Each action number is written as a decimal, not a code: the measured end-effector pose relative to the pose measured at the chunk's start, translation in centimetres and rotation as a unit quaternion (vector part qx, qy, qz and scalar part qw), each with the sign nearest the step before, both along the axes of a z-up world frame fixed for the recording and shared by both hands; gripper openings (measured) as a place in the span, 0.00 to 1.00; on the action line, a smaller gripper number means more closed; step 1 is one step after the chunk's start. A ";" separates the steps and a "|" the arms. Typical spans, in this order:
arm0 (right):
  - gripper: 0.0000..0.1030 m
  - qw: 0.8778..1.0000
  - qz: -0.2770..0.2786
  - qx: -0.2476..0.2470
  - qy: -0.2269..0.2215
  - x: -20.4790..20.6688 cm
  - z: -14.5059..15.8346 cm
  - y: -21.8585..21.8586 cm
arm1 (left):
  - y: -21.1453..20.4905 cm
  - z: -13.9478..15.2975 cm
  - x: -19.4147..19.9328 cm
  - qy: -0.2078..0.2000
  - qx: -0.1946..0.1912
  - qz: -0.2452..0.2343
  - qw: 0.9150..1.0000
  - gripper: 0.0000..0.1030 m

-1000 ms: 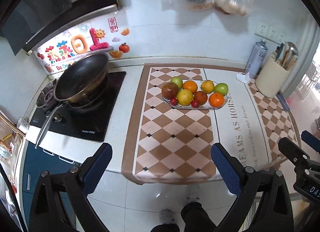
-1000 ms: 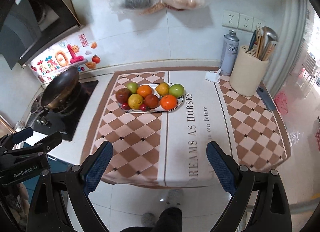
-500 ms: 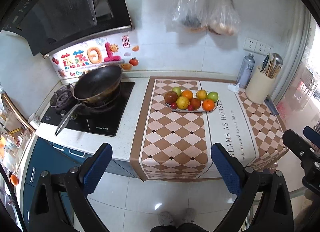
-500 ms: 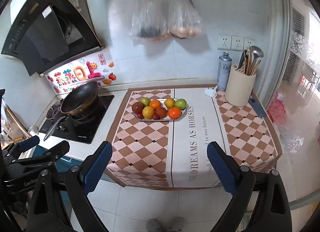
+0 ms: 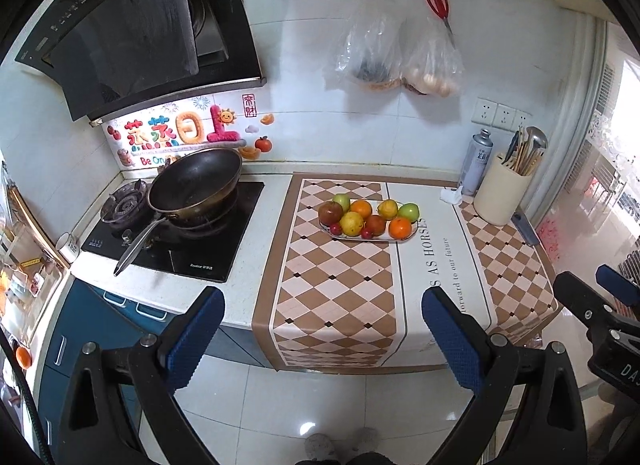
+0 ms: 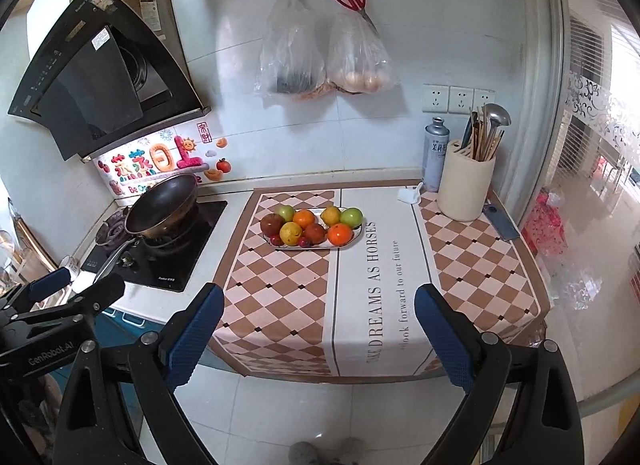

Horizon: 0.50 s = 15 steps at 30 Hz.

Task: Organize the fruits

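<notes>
A white oval plate [image 5: 415, 229] [image 6: 357, 233] sits on the checkered cloth at the middle of the counter. It holds several fruits: green apples, oranges [image 5: 400, 227] [image 6: 340, 234], a yellow one [image 5: 351, 223], red apples [image 6: 272, 224] and small red fruits. My left gripper [image 5: 323, 335] is open and empty, well back from the counter over the floor. My right gripper [image 6: 316, 331] is open and empty too, at the counter's front edge. Each gripper shows at the side of the other's view.
A black wok [image 5: 196, 185] stands on the stove at the left under a range hood. A beige utensil holder [image 6: 466, 189] and a spray can [image 6: 435, 153] stand at the back right. Two plastic bags [image 6: 324, 61] and red scissors hang on the wall.
Both grippers have pulled back and up from the counter, so the plate of fruit looks smaller and farther. Both stayed open and empty.
</notes>
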State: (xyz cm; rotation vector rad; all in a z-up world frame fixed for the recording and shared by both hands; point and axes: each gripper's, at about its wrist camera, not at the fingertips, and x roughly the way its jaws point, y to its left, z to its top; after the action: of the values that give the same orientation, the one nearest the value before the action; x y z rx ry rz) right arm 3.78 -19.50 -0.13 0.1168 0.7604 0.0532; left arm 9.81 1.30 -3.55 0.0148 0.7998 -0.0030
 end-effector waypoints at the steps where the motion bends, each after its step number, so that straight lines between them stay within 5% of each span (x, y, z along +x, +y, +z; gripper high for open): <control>1: 0.95 1.000 0.000 0.001 0.001 0.3 -0.1 -0.1 | -0.1 -0.1 0.2 0.002 -0.001 0.000 1.000 0.98; 15: 0.96 0.999 0.006 -0.015 0.031 10.4 -3.6 -0.2 | -0.6 -3.6 7.6 0.042 0.012 0.015 0.999 0.98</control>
State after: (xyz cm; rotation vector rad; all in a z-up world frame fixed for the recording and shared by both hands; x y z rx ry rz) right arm 14.21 -19.66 -3.70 0.0846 0.8236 0.0496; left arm 17.44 0.70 -7.16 0.0255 0.8849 0.0346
